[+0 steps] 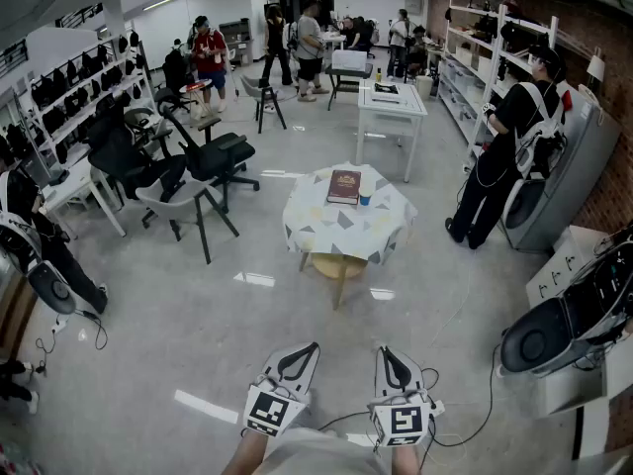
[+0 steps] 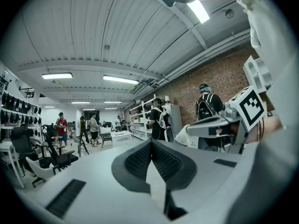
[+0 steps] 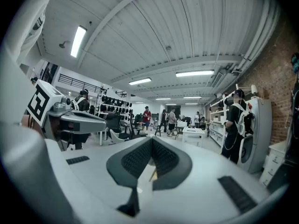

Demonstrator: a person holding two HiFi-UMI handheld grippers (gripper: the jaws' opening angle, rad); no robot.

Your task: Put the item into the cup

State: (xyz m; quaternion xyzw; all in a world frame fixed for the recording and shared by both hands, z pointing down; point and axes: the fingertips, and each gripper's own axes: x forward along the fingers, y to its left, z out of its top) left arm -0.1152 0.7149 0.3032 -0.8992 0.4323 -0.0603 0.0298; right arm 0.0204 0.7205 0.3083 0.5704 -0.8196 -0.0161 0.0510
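A round table (image 1: 326,231) with a patterned cloth stands in the middle of the room, well ahead of me. A brown book (image 1: 344,185) lies on it, and a small blue cup (image 1: 365,200) stands just right of the book. Any smaller item on the cloth is too small to make out. My left gripper (image 1: 300,354) and right gripper (image 1: 388,357) are low in the head view, close to my body and far from the table. Both are shut with nothing between the jaws, and both gripper views look out across the room, left gripper (image 2: 151,146) and right gripper (image 3: 152,143).
Black office chairs (image 1: 220,161) and a grey chair (image 1: 178,201) stand left of the table. A white table (image 1: 392,107) is behind it. A person in black (image 1: 502,156) stands at the right by shelves (image 1: 475,57). Cables (image 1: 465,404) and equipment (image 1: 569,325) lie near right.
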